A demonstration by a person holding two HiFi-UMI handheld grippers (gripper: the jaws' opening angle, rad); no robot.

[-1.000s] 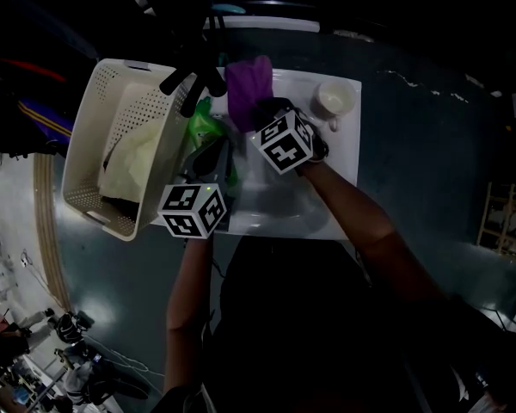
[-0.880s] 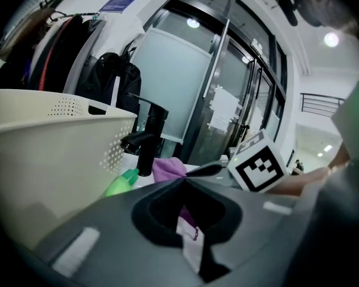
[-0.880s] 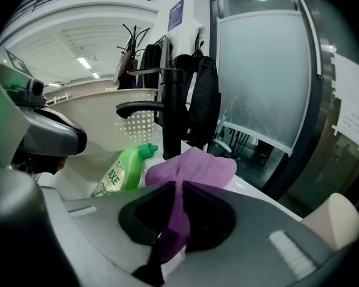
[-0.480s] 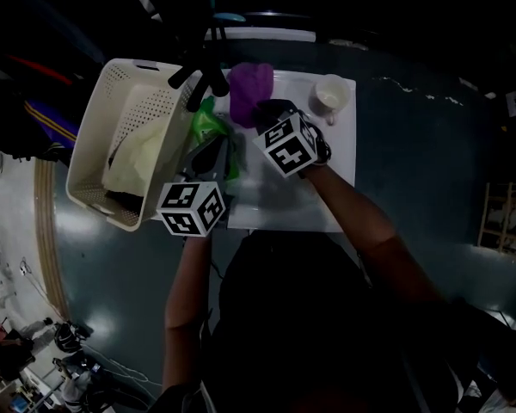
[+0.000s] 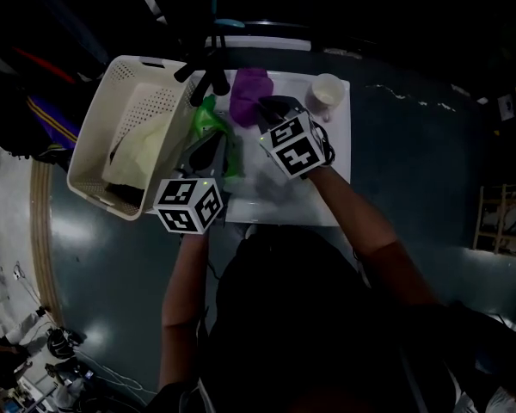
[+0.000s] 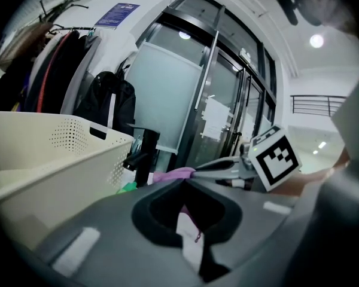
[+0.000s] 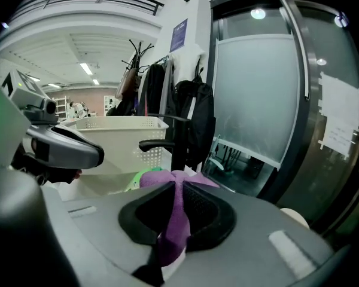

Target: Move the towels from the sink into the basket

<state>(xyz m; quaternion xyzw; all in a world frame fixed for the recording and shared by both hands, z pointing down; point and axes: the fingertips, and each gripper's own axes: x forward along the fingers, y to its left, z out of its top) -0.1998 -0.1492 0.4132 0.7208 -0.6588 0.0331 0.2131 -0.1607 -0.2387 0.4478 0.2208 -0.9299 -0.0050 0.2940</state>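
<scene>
A purple towel (image 5: 249, 93) hangs bunched over the white sink (image 5: 327, 198), and my right gripper (image 5: 271, 110) is shut on it. In the right gripper view the purple towel (image 7: 173, 217) fills the gap between the jaws. A green towel (image 5: 208, 120) lies against my left gripper (image 5: 211, 144), between the sink and the cream perforated basket (image 5: 99, 127). In the left gripper view my left gripper (image 6: 188, 187) shows only a narrow pale slit between its jaws. A bit of the green towel (image 6: 128, 187) peeks beside them, and I cannot tell whether it is pinched. A pale towel (image 5: 142, 149) lies in the basket.
A white cup (image 5: 325, 93) stands at the sink's far right corner. A black faucet (image 5: 208, 67) rises between basket and sink, and shows as the black faucet (image 7: 161, 143) in the right gripper view. Dark floor surrounds the sink. Coats hang behind the basket (image 6: 54, 154).
Both grippers have risen a little over the sink. The purple towel has come up with the right one. The green towel stays against the left one.
</scene>
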